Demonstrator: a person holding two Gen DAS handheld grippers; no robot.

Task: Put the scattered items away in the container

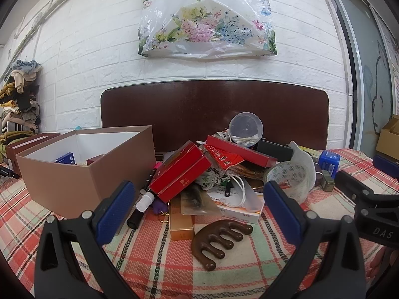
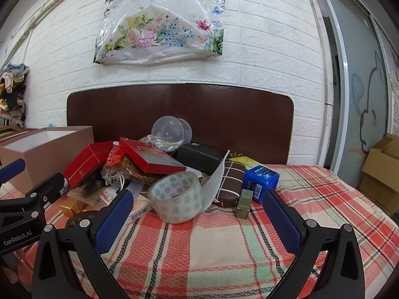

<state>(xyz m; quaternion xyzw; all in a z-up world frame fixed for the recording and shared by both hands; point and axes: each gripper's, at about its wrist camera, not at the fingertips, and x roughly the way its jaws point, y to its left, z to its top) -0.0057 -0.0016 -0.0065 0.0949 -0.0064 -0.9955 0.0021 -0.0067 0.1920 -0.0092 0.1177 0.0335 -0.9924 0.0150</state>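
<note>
A heap of items lies on the plaid cloth: red boxes (image 1: 182, 172), a brown wooden comb (image 1: 219, 236), a gold box (image 1: 180, 224), a patterned tape roll (image 2: 177, 196), a blue box (image 2: 260, 180), a small olive box (image 2: 243, 203), a brown checked case (image 2: 230, 182) and a clear tub (image 2: 169, 133). The open tan cardboard box (image 1: 82, 174) stands to the left and holds a blue item (image 1: 66, 159). My left gripper (image 1: 197, 211) is open and empty, just in front of the comb. My right gripper (image 2: 197, 216) is open and empty, in front of the tape roll.
A dark wooden headboard (image 2: 179, 114) and white brick wall back the heap. A floral plastic bag (image 1: 207, 17) hangs above. Clothes (image 1: 20, 99) pile at the far left. Cardboard boxes (image 2: 381, 174) stand on the right by a glass door.
</note>
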